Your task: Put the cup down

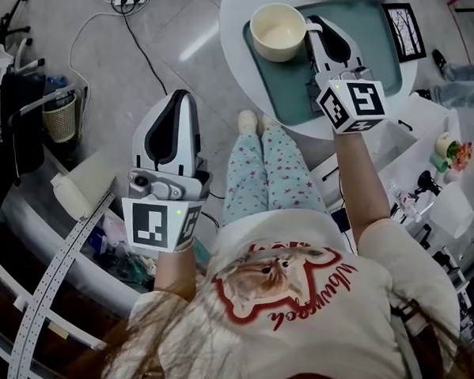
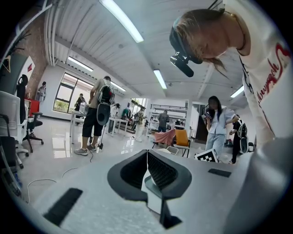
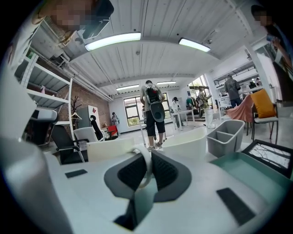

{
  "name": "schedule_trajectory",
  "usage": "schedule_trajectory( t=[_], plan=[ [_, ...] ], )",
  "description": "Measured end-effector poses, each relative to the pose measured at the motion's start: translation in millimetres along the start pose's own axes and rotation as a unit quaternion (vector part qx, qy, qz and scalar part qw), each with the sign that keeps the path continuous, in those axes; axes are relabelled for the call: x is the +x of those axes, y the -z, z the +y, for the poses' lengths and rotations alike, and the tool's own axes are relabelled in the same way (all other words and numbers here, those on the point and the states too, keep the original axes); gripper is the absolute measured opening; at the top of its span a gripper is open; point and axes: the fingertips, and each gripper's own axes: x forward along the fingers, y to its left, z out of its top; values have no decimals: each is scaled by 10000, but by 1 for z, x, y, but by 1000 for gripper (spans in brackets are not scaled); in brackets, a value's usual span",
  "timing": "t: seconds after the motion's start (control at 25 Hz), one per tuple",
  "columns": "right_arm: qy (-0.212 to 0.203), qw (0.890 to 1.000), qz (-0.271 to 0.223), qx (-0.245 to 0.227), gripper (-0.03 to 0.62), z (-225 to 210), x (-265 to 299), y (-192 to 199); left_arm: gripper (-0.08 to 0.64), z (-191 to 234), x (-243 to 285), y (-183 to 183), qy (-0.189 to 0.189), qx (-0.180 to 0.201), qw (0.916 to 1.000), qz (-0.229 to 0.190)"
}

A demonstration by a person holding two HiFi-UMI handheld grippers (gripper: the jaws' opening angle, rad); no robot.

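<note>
On a round white counter (image 1: pixel 233 46) in a busy workshop, the right gripper's (image 1: pixel 312 29) fingers clench the handle (image 3: pixel 147 165) of the cream cup (image 1: pixel 278 32), apparently resting at the teal tray's (image 1: pixel 373 59) ten o'clock corner with only the release left, while the left gripper (image 1: pixel 182 96), fingers pressed together on nothing, hangs at seven o'clock.

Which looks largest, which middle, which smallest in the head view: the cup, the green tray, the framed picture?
Largest: green tray.
Middle: cup.
Smallest: framed picture, though it looks only a little smaller than the cup.
</note>
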Motion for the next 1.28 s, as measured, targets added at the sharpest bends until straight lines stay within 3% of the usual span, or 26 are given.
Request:
schedule_trajectory(
  t=[0.68,0.92,1.28],
  plan=[
    [-207,9982,508,-252,47,4,9,24,15,-1,4,-6,49,16,10000,-35],
    [-308,9931,896,-695,48,8,8,32,17,-6,5,-10,90,42,9999,-56],
    [-236,9915,1106,-641,48,5,-1,43,16,-12,1,-19,120,64,9999,-95]
  ],
)
